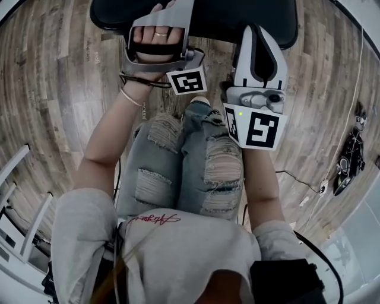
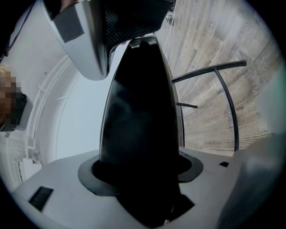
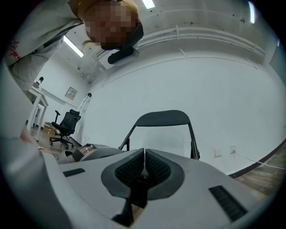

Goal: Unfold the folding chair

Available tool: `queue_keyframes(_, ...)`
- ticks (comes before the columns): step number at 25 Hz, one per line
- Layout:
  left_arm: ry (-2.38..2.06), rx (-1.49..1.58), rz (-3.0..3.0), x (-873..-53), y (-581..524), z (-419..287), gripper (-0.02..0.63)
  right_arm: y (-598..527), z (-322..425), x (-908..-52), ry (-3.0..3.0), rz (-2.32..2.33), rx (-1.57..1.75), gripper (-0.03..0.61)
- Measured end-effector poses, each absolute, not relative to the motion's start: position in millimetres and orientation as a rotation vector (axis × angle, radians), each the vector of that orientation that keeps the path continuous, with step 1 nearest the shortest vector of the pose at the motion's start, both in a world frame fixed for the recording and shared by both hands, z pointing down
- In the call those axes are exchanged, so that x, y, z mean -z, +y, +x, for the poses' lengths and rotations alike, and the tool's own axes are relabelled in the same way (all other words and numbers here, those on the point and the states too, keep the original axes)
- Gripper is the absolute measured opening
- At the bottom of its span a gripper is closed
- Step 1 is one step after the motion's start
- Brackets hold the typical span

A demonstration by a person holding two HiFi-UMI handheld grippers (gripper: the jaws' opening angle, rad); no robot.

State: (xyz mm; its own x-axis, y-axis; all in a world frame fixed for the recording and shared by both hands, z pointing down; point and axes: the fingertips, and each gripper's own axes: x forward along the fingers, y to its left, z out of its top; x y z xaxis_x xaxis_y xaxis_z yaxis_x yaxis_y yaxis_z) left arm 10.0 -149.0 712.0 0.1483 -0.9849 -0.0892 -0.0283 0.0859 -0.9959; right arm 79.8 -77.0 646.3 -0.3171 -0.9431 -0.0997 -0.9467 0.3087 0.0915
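Observation:
The folding chair's black seat (image 1: 237, 15) lies about level across the top of the head view, in front of the person's knees. My left gripper (image 1: 163, 18), turned on its side in a hand, reaches over the seat's front edge. In the left gripper view the seat (image 2: 140, 116) is a dark slab standing between wide-set jaws that stand open. My right gripper (image 1: 256, 32) is beside it at the same edge, shut and empty. Its pads (image 3: 134, 167) meet in the right gripper view. Beyond them rises the chair's backrest (image 3: 163, 118) on black tubes (image 2: 225, 94).
The person's knees in torn jeans (image 1: 190, 160) are close behind both grippers. Cables and gear (image 1: 350, 157) lie on the wooden floor at the right, and a white frame (image 1: 15, 172) at the left. An office chair (image 3: 65, 123) stands far off by the white wall.

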Motion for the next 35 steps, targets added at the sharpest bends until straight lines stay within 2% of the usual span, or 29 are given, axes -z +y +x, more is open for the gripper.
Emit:
queue_keyframes(5,1.119,1.0,-1.32,-746.5,-117.1,1.4,0.353,-55.6,84.9,-647.1,2.476,-1.857,-0.187,0.021)
queue_keyframes(7,1.129,0.966,-1.396,-746.6,-110.5,7.2,0.291,-53.9,88.8,-651.6,2.478,-1.86,-0.162,0.021)
queue_keyframes(12,1.051,0.941,-1.492,-747.7,-105.8,14.8,0.291,-39.6,79.1,-654.2,2.538,-1.886,-0.186,0.021)
queue_keyframes(22,0.753,0.894,-1.443,-745.4,-50.3,6.2,0.286,22.5,43.9,-607.7,2.608,-1.876,-0.218,0.021)
queue_keyframes(24,0.774,0.893,-1.473,-733.6,-33.2,-2.3,0.25,29.9,33.7,-605.1,2.631,-1.862,-0.249,0.021)
queue_keyframes(26,0.8,0.85,-1.49,-705.1,-18.9,-2.3,0.128,33.5,23.0,-596.7,2.656,-1.851,-0.278,0.021)
queue_keyframes(29,0.742,0.854,-1.539,-658.0,3.8,5.5,0.041,44.4,11.5,-564.9,2.698,-1.837,-0.33,0.021)
queue_keyframes(35,0.645,1.005,-1.668,-519.8,37.2,8.8,0.015,55.9,32.8,-431.7,2.539,-1.967,-0.186,0.021)
